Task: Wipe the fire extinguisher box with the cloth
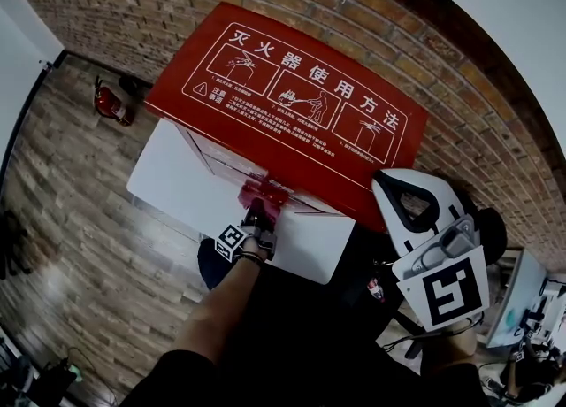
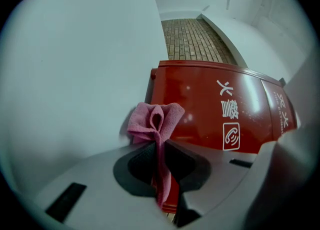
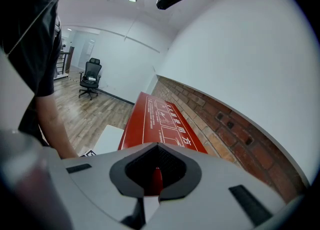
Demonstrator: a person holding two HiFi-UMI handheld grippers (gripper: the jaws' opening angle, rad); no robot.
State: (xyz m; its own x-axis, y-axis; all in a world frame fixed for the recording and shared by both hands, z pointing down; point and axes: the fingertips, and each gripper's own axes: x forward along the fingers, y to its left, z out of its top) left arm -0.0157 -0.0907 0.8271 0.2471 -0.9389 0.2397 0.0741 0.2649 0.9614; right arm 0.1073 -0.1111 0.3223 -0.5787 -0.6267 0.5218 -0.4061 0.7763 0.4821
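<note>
The fire extinguisher box (image 1: 292,100) is red with white Chinese print on its sloping top and stands against the brick wall. My left gripper (image 1: 259,219) is shut on a pink cloth (image 1: 263,191) and presses it against the box's front lower edge. In the left gripper view the cloth (image 2: 156,121) bunches out between the jaws against the red box side (image 2: 215,109). My right gripper (image 1: 431,246) is held up at the right, away from the box, shut with nothing in it. The right gripper view looks along the box top (image 3: 159,121).
A white panel (image 1: 190,184) lies under the box front. A small red fire extinguisher (image 1: 112,106) stands on the wood floor at the far left. Equipment and cables (image 1: 531,326) sit at the right. An office chair (image 3: 90,76) stands far off.
</note>
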